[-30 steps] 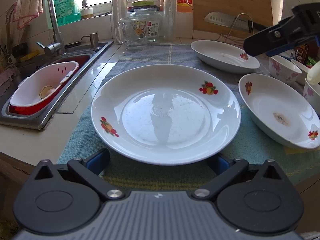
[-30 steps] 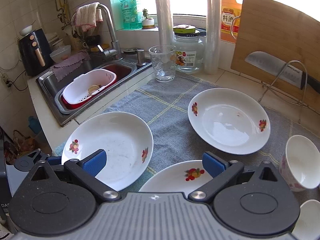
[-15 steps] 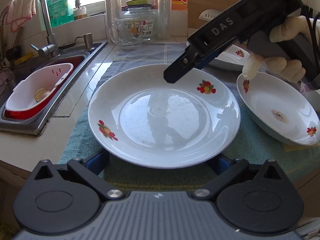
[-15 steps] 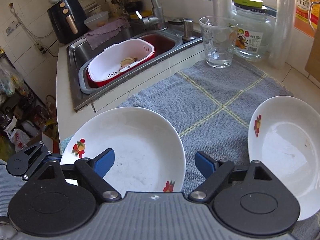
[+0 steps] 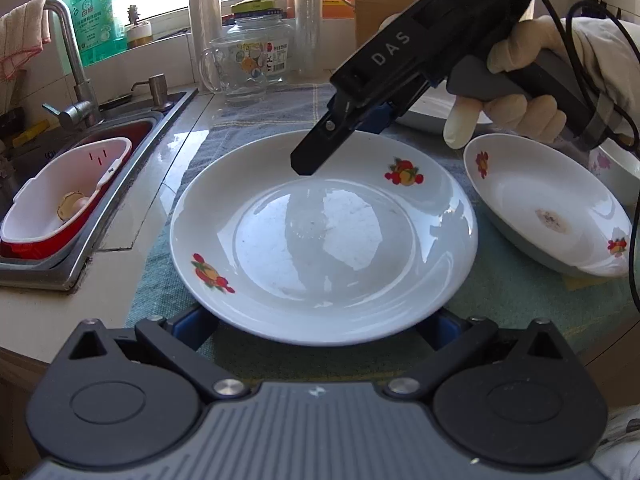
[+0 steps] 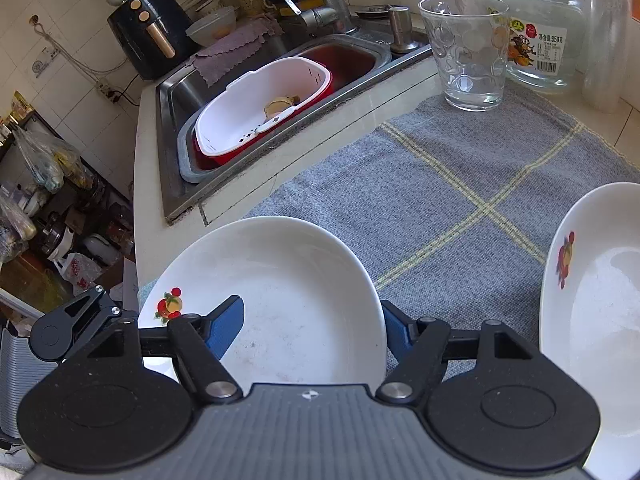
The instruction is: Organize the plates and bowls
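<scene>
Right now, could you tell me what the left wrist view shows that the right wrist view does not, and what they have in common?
Only the left wrist view shows the gloved hand holding the right gripper above the large plate, and the stained plate to its right. Only the right wrist view shows the black air fryer and the left gripper's linkage at the plate's near edge. Both show the large plate, the red and white basin in the sink, the glass jar and the grey cloth.
</scene>
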Tool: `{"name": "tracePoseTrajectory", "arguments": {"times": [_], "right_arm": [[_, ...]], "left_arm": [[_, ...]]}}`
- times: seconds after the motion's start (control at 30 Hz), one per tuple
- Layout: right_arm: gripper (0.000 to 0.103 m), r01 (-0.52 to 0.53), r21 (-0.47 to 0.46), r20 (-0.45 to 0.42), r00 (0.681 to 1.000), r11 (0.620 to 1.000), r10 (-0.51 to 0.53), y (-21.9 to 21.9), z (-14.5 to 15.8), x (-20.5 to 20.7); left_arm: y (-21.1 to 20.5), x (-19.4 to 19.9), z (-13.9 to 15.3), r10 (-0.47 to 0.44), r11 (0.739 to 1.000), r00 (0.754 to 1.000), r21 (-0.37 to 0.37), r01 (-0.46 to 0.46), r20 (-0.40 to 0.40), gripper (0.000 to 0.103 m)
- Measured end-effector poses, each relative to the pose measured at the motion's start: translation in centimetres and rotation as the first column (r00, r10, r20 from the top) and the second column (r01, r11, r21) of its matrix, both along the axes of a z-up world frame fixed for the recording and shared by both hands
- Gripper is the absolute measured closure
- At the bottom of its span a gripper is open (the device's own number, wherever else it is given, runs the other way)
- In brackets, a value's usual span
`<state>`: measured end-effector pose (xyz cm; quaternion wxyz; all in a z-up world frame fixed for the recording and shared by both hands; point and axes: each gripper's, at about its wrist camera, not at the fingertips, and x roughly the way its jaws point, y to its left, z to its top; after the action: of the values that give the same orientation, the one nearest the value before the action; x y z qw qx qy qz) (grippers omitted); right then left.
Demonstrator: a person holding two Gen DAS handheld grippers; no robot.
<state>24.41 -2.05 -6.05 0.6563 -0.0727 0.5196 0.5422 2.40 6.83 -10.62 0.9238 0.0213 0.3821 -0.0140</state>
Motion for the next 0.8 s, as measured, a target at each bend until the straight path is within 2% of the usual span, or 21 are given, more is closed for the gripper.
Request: {"name": "tracePoseTrajectory", "arguments": {"times": [0.23, 0.8], "right_arm": [[0.026, -0.011, 0.01, -0.053, 0.999, 1.0, 0.012, 0.1, -0.2, 0.7], [0.025, -0.01, -0.021, -0.038, 0.999, 1.0, 0.01, 0.4, 0.2, 0.7]], "left_arm": [[0.2, 0.0, 0.2, -0.028, 0.999, 1.0, 0.021, 0.028, 0.002, 0.0], [1.0, 0.7, 1.2, -0.074, 0.997, 0.997, 0.031, 0.074, -0.019, 0.002]]}}
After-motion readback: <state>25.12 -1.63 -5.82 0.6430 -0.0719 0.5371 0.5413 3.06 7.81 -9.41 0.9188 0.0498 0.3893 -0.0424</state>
